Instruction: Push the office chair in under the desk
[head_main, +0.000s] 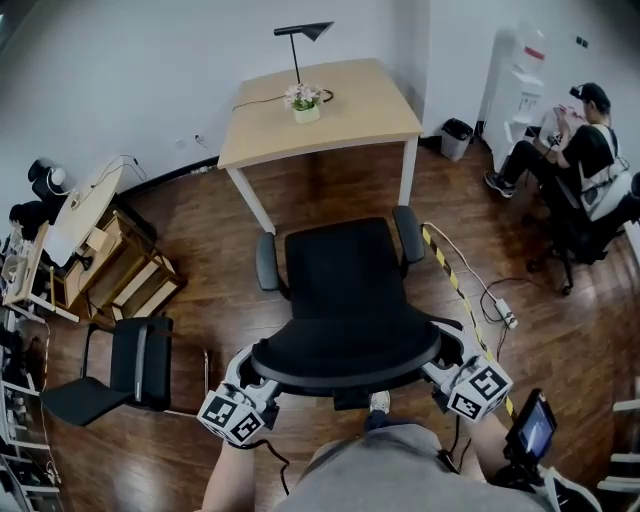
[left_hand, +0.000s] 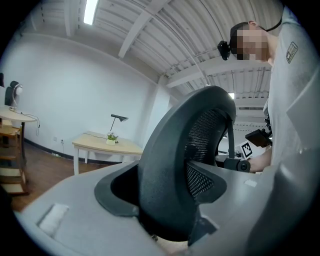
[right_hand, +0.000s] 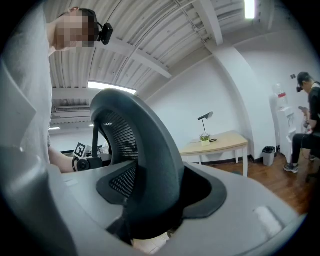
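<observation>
Holding the chair (head_main: 340, 280) back at either end in left fingers (left_hand: 65, 215) and right fingers (right_hand: 260, 215), facing the bench (head_main: 360, 100) straight beyond, far side, well apart.

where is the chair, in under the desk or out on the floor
Out. The office chair stands short of the desk, with bare floor showing between its seat and the desk's near edge.

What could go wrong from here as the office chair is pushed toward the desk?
1. The office chair could snag on the striped cable cover on the floor beside it.
2. The desk stands at an angle to the chair, so an armrest might hit a desk leg and shake the lamp and flower pot.
</observation>
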